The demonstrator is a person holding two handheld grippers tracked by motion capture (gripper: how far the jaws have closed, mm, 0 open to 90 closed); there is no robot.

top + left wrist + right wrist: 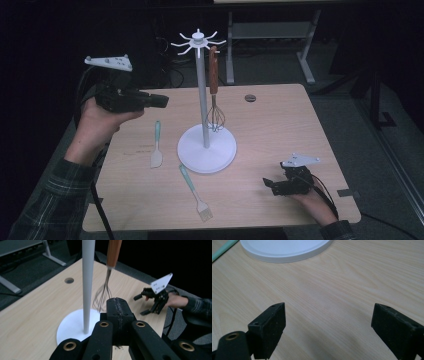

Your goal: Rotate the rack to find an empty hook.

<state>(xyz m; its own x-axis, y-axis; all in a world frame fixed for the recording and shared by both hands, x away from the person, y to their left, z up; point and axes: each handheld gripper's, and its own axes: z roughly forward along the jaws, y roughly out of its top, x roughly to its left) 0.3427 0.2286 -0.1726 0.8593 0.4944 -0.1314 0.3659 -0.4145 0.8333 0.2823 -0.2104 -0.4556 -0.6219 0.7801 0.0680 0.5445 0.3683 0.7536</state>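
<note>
At the lower right of the high view, the right tongs point(272, 185) rest low on the pale wooden counter point(280, 125), jaws spread wide with nothing between them; their own view looks across bare wood grain toward the rim of the stand's white base point(287, 252) at the top of the frame. Toward the lower centre lie two utensils not yet hung: a pastry brush point(195, 192) with a mint-green handle, and, just left of the base, a small spatula point(157, 145) with a handle of the same colour. At mid-frame rises the utensil stand point(202, 85), a grey pole crowned with white hooks, and from one hook hangs a whisk point(215, 95) with a wooden handle, its wires dangling just above the base. At upper left, the left tongs point(160, 100) hover well above the counter, held level and aimed toward the pole, jaws pressed together and empty. In their own view the whisk point(105, 293) looks blurred, perhaps swinging, though that is hard to say. The hanging of the whisk appears finished; the work seems to sit between utensils. The next move likely calls for one hand to drop to the spatula or brush, spread or keep its jaws wide, and pinch the handle near its hanging end.
</note>
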